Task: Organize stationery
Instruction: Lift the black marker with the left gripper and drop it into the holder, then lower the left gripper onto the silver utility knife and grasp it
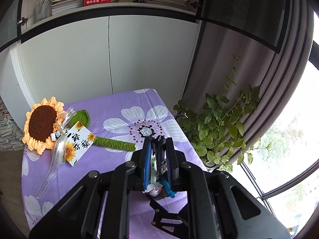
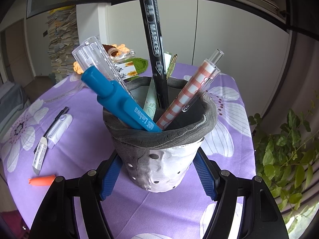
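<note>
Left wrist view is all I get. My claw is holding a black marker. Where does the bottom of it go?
Observer: The black marker has its lower end inside the cup, standing among other pens.
Operator: Is anybody holding the cup?
Observer: Yes, the right claw grips it, with one blue pad on each side.
Operator: Is there more stuff to tidy up?
Observer: Yes. A white eraser and a small orange piece lie on the purple cloth, left of the cup in the right wrist view.
</note>
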